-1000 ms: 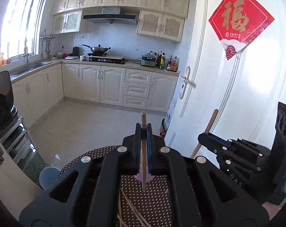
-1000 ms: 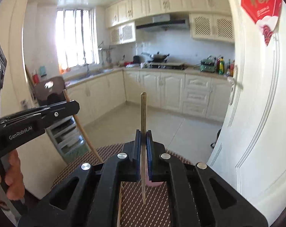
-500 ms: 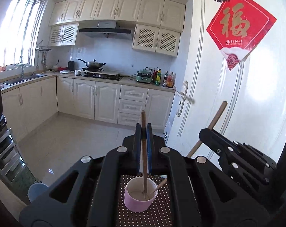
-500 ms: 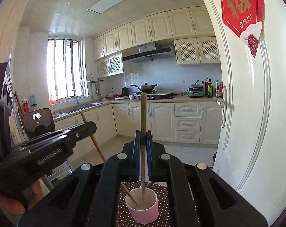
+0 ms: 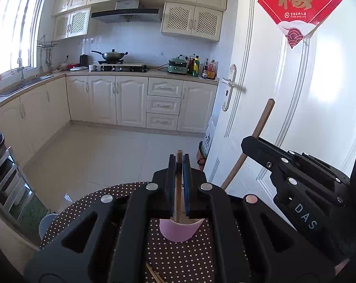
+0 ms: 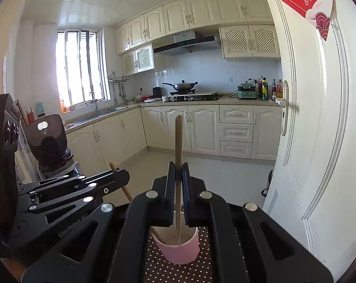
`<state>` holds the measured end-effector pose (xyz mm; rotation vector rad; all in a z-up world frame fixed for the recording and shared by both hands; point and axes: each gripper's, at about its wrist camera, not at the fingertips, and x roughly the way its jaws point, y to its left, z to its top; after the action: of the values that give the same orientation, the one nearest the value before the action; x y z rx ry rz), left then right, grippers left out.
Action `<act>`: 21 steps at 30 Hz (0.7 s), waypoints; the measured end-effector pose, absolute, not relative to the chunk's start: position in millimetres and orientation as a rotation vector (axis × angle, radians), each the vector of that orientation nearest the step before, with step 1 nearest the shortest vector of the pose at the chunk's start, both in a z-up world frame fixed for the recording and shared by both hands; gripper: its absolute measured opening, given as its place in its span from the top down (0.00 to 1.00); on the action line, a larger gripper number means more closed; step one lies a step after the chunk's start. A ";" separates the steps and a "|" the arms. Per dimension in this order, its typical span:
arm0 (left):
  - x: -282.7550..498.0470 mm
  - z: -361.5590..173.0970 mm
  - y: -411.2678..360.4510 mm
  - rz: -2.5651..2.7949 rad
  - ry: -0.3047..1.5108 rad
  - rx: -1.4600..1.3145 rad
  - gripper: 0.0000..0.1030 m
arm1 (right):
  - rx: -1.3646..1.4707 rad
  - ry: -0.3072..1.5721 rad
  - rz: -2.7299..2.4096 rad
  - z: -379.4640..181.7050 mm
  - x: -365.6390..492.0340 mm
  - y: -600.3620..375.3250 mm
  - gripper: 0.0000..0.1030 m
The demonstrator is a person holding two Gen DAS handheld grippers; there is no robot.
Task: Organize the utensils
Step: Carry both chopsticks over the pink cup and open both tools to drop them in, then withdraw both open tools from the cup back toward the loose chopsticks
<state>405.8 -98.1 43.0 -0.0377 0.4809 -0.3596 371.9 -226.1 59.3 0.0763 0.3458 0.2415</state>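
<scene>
Both chopsticks lower since 0.5 s ago — tips in pink cup | left gripper fingers clamped on chopstick | right gripper fingers clamped on second chopstick — polka-dot tabletop

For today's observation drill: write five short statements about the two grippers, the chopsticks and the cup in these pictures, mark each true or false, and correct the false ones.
1. The left gripper is shut on a chopstick. True.
2. The right gripper is open. False: it is shut on a chopstick.
3. The cup is blue. False: it is pink.
4. The right chopstick's lower end is inside the cup. True.
5. The cup stands on a bare wooden table. False: it stands on a brown polka-dot cloth.
</scene>
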 end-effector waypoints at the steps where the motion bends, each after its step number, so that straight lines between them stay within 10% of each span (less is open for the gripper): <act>1: 406.0 42.1 -97.7 -0.362 0.494 -0.034 0.84 | 0.074 0.356 0.240 57.1 372.4 -225.8 0.96; 4: 401.8 41.3 -93.7 -0.337 0.487 -0.028 0.44 | 0.078 0.378 0.236 52.8 373.1 -227.0 0.96; 15: 382.2 44.2 -71.5 -0.287 0.496 0.011 0.33 | 0.110 0.452 0.211 45.2 369.6 -233.0 0.93; 21: 367.5 36.3 -46.2 -0.250 0.538 0.042 0.31 | 0.090 0.441 0.189 55.0 351.6 -233.9 0.59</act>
<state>367.5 -46.2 36.3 0.0417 0.5379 -0.2499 351.6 -233.9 55.0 0.0898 0.4408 0.1890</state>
